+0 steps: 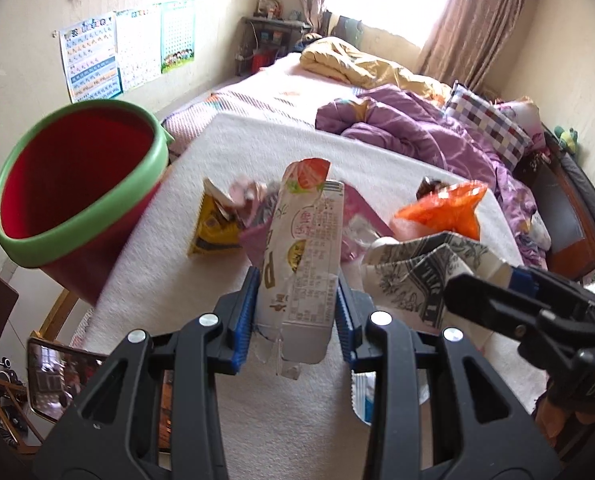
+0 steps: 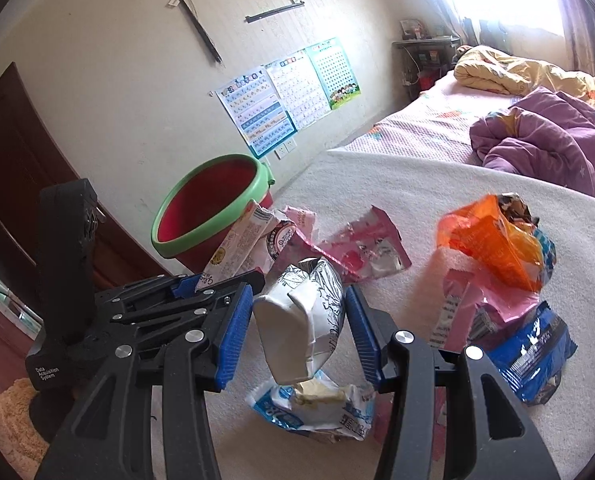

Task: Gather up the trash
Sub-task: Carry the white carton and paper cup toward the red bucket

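Left claw (image 1: pixel 297 300) clamped on a flattened strawberry carton (image 1: pixel 303 248), blue pads bearing on both its side faces; carton held clear of the bed, long axis running straight forward along the fingers. Right claw (image 2: pixel 301 332) holds a crumpled black-and-white printed carton (image 2: pixel 301 320) between its pads; the pads look set against its sides, though a sliver of gap shows on the right one, so the grip is likely light. The red bucket (image 1: pixel 77 184) with green rim lies forward and to the left of both claws, mouth open, standing at the bed's edge. Left claw is the nearer of the two, so its carton should go in first, by my reading; the move is a swing left with the carton's far end leading over the rim. Remaining trash on the white bed cover (image 1: pixel 257 148): yellow packet (image 1: pixel 211 232), pink wrappers (image 2: pixel 361 244), orange bag (image 2: pixel 493 248). Right wrist view alone shows a blue packet (image 2: pixel 533 344) and a pale blue-and-white wrapper (image 2: pixel 313 404) lying under its claw. Left wrist view alone shows the bucket's inside, with no trash visible in it.
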Available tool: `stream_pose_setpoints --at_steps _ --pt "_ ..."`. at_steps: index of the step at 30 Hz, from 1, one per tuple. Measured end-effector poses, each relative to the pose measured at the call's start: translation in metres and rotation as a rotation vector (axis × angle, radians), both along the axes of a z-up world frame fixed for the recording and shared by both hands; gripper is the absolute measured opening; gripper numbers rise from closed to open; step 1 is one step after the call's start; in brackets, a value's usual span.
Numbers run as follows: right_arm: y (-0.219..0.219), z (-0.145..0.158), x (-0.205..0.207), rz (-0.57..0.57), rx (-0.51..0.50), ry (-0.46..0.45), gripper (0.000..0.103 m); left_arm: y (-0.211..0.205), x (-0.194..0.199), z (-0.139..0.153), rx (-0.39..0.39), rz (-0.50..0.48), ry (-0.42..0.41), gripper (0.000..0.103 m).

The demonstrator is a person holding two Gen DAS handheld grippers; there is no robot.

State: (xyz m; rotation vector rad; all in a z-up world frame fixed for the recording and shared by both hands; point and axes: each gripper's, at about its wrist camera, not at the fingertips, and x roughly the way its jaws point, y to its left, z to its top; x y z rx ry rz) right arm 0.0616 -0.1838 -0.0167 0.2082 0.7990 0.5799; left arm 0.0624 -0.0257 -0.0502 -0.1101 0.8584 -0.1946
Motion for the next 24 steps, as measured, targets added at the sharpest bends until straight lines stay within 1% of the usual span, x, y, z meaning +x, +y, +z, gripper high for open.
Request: stream_pose_setpoints --at_steps 7,19,24 --pt "0.0 0.014 0.005 -0.009 0.009 -0.042 0.047 0.016 0.0 0.019 -0.061 0.028 -0.033 0.034" --pt "-0.001 0.022 0.007 -0.022 0.007 -0.069 0.047 0.027 0.0 0.042 -0.04 0.082 -0.099 0.034" --pt "0.01 0.03 0.007 0.002 -0.008 -0.108 0.047 0.039 -0.001 0.045 -0.02 0.121 -0.109 0.034"
